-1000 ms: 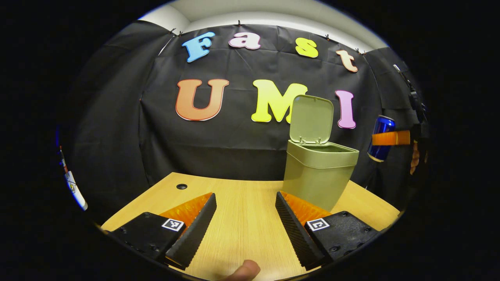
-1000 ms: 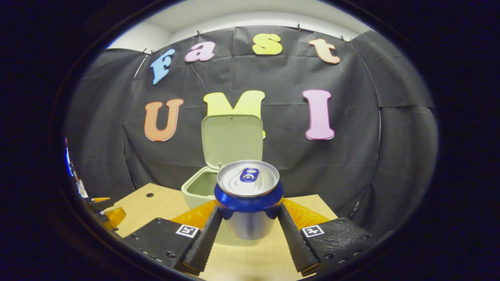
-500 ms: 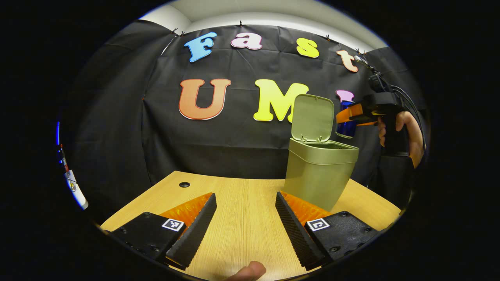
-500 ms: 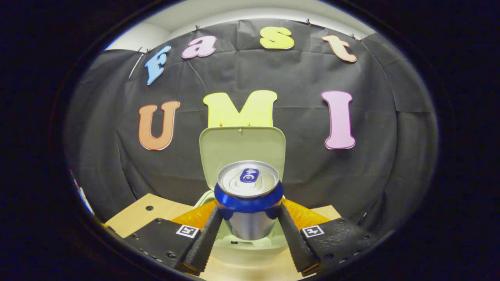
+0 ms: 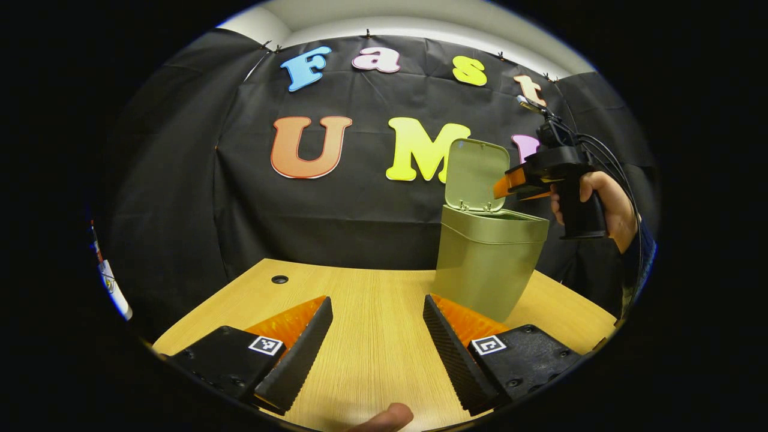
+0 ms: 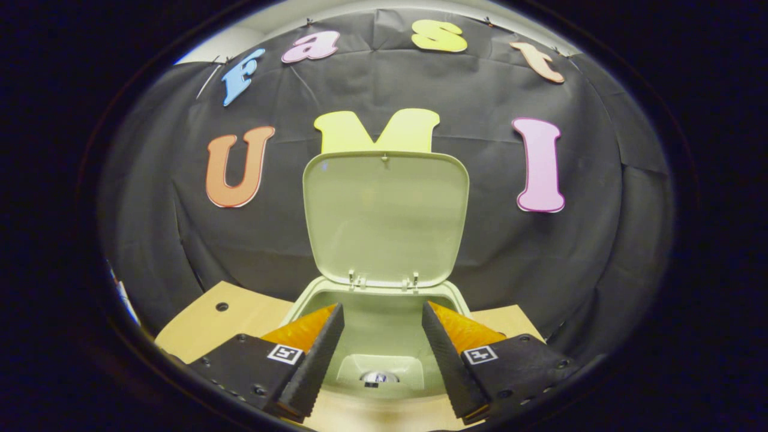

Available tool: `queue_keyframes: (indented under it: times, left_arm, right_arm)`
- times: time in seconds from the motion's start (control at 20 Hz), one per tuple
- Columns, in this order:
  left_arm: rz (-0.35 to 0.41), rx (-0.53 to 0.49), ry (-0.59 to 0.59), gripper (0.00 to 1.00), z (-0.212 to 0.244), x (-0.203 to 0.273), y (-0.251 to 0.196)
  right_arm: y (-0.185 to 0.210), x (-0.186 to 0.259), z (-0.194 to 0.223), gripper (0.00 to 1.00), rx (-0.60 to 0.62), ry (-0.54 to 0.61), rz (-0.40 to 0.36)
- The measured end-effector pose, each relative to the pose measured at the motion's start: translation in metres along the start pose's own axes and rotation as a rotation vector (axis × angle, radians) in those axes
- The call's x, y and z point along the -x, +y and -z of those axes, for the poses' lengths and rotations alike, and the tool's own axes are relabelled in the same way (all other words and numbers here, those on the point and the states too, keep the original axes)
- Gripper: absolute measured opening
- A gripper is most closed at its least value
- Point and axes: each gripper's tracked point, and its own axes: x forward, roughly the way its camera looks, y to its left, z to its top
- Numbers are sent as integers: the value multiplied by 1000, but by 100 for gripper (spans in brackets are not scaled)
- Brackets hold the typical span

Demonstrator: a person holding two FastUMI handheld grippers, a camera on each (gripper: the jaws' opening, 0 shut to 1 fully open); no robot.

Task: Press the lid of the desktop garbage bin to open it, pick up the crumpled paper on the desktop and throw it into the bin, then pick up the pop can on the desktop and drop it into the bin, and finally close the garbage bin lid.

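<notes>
The olive garbage bin [image 5: 487,267] stands on the wooden table [image 5: 366,360] with its lid [image 5: 477,174] swung upright. My left gripper [image 5: 377,300] hovers open and empty low over the table, left of the bin. In the left gripper view, a hand [image 5: 603,201] holds my right gripper [image 5: 503,186] just above the bin's mouth. In the right gripper view, the right gripper [image 6: 381,308] is open over the bin's rim [image 6: 300,303], facing the raised lid [image 6: 385,219]. The pop can [image 6: 379,377] lies at the bottom of the bin, its silver top showing.
A cable hole [image 5: 279,279] sits in the table at the far left. The black cloth wall runs close behind the bin. A fingertip [image 5: 391,415] shows at the lower edge of the left gripper view. A white object [image 5: 114,288] hangs at the far left.
The right gripper carried the blue can over the bin, opened, and the can dropped inside. The left gripper has barely moved.
</notes>
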Motion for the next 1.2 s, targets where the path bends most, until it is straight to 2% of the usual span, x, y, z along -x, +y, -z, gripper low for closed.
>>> queue_keyframes:
  times: [0.3, 0.7, 1.0, 1.05, 1.15, 1.2]
  left_arm:
    - [6, -2, 22, 98, 6, -2, 2]
    - [5, -10, 30, 98, 10, -5, 7]
    - [-10, 7, 44, 98, 7, -8, 16]
    - [-12, 11, 48, 98, 7, -8, 18]
    - [-20, 12, 49, 99, 5, -7, 21]
    - [-27, 12, 46, 98, 4, -5, 23]
  right_arm:
    - [-3, 23, -41, 94, 19, -99, 14]
    - [-3, 40, -132, 94, 89, -217, 62]
    - [3, 8, -192, 94, 36, -233, 70]
    - [-1, -3, -197, 92, 35, -219, 80]
    - [-6, -22, -196, 97, 26, -177, 98]
    - [-8, -29, -195, 94, 17, -155, 100]
